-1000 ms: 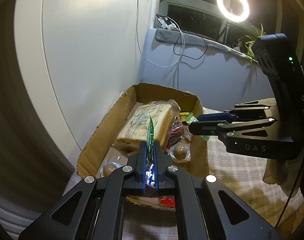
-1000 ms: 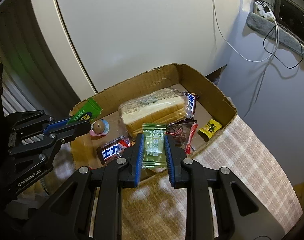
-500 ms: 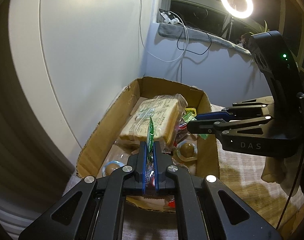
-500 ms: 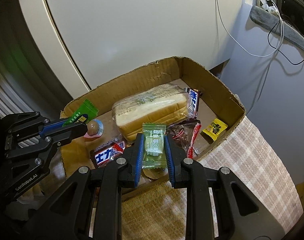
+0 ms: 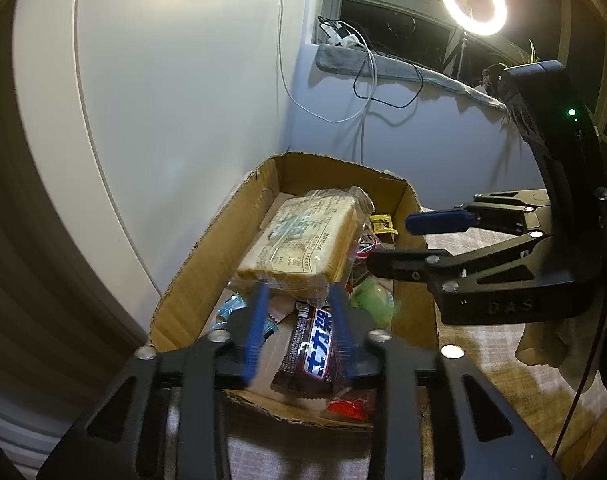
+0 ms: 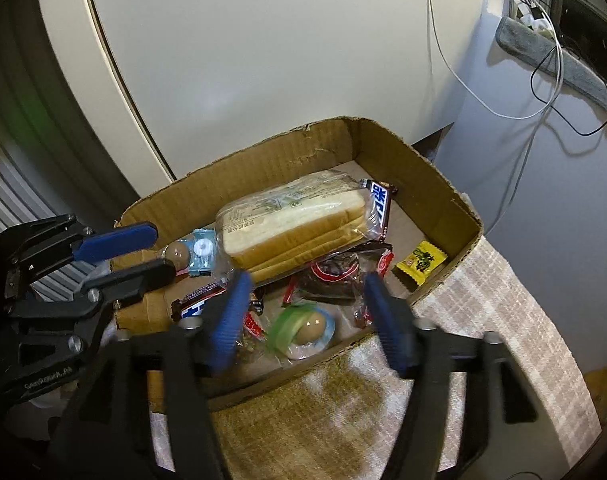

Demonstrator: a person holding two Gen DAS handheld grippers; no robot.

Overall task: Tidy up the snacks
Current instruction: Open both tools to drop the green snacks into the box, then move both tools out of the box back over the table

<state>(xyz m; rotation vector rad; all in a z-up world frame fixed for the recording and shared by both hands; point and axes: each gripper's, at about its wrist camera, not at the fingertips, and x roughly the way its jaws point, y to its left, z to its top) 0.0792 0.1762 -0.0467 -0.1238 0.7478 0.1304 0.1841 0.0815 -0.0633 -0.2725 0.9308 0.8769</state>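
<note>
We are mid-drop over the cardboard box. Both the left gripper and right gripper have just been opening, jaws apart and empty; the green packet lies at six o'clock inside. Next we fetch more snacks.

Your open cardboard box sits on the checked woven cloth, against the white wall panel. Inside it, the clear-wrapped sliced bread loaf lies in the middle. The small yellow sweet packet lies to its right, by the box's right wall. The dark chocolate bar with white lettering lies in front of the loaf, near the front wall. The round brown egg-shaped sweet in clear wrap lies at the front edge.
</note>
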